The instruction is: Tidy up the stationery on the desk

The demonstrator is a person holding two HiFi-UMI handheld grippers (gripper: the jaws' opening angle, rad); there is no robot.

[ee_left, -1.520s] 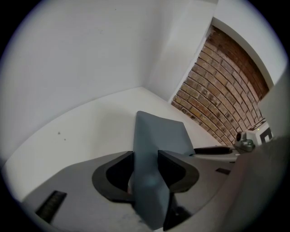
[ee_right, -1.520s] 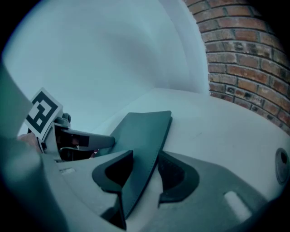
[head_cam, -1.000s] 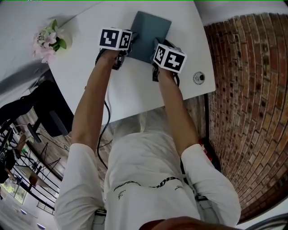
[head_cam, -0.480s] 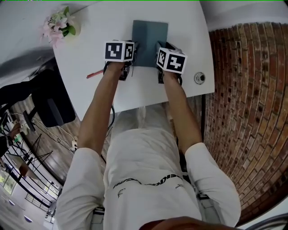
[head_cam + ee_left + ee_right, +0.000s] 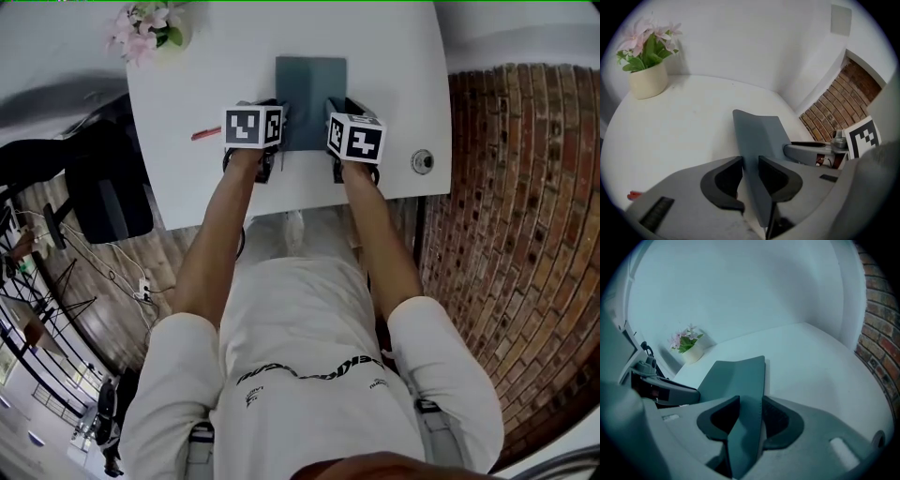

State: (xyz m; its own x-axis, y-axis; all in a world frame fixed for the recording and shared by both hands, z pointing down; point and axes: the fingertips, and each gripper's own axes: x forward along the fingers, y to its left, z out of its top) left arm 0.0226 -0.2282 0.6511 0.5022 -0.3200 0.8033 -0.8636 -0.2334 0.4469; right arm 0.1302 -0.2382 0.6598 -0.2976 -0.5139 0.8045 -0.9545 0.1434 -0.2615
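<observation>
A grey-blue notebook (image 5: 311,84) lies on the white desk (image 5: 394,56), square to its front edge. My left gripper (image 5: 277,142) holds its near left corner and my right gripper (image 5: 335,142) its near right corner. In the left gripper view the cover stands edge-on between the dark pads (image 5: 730,180) of the left gripper (image 5: 750,171), which press on it. The right gripper view shows the same at the right gripper (image 5: 751,416). Both pairs of jaws have just been closing on the notebook, which bows upward between them. A red pen (image 5: 206,134) lies left of my left gripper.
A cream pot of pink flowers (image 5: 150,28) stands at the desk's far left corner. A round metal fitting (image 5: 422,161) sits in the desk near its right front corner. A brick wall (image 5: 525,234) runs along the right. The person's body is against the front edge.
The notebook, tilted a second ago, now sits straight. Both grippers swung round with it, holding its near corners. The red pen has come into view on the left.
</observation>
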